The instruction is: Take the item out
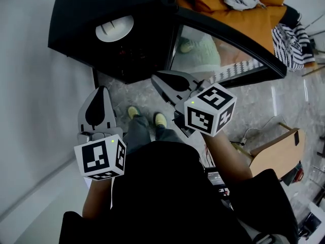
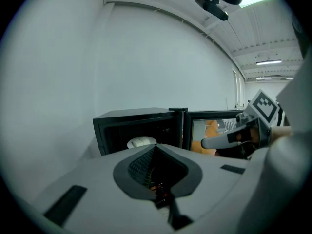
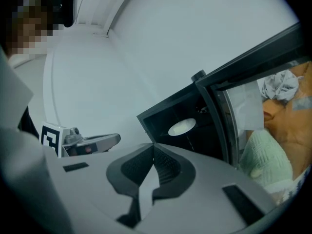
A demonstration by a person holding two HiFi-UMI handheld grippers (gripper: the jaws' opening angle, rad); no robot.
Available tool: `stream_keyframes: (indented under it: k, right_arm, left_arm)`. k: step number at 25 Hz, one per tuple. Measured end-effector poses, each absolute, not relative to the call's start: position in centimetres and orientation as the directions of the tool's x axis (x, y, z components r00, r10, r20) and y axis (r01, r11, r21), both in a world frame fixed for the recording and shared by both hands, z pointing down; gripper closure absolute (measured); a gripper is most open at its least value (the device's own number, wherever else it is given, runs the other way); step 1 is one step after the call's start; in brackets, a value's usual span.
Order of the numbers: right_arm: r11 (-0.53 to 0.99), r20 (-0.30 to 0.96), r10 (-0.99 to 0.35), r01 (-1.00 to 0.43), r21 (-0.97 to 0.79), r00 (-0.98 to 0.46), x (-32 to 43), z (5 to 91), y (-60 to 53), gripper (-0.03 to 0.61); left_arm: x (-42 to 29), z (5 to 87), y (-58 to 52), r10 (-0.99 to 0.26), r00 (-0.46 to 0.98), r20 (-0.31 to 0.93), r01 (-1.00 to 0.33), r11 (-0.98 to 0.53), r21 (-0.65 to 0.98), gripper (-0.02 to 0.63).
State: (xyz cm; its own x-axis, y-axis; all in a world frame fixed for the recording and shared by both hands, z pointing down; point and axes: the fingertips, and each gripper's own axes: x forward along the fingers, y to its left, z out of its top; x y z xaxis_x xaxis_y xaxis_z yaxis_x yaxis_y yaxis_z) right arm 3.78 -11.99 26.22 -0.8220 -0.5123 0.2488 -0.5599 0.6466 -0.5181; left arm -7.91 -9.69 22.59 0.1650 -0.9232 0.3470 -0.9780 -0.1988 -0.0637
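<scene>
A black microwave (image 1: 101, 14) stands with its glass door (image 1: 223, 50) swung open to the right. Inside it lies a white dish (image 1: 114, 28), also seen in the left gripper view (image 2: 141, 142) and the right gripper view (image 3: 182, 126). My left gripper (image 1: 101, 89) hovers in front of the cavity, a little short of it, shut and empty. My right gripper (image 1: 154, 78) is near the door's hinge side, also shut with nothing between its jaws. Both grippers point toward the microwave and neither touches the dish.
An orange cushion (image 1: 238, 9) with crumpled clothes and a striped cloth (image 1: 289, 39) lies beyond the open door. A wooden stool (image 1: 277, 154) stands at the right. A white wall (image 1: 30, 111) runs along the left. The person's shoes (image 1: 147, 118) are on the marble floor below.
</scene>
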Motion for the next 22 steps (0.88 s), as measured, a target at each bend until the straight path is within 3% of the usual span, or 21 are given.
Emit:
stream_keyframes:
  k: [22]
  right_arm:
    - [0.588,0.317,-0.540,-0.619,-0.521,-0.780,0.7,29.6,-12.6,0.574]
  left_arm:
    - [-12.0,25.6,-9.8,-0.915,0.175,0.363,-0.980,-0.197,-0.025,0.605]
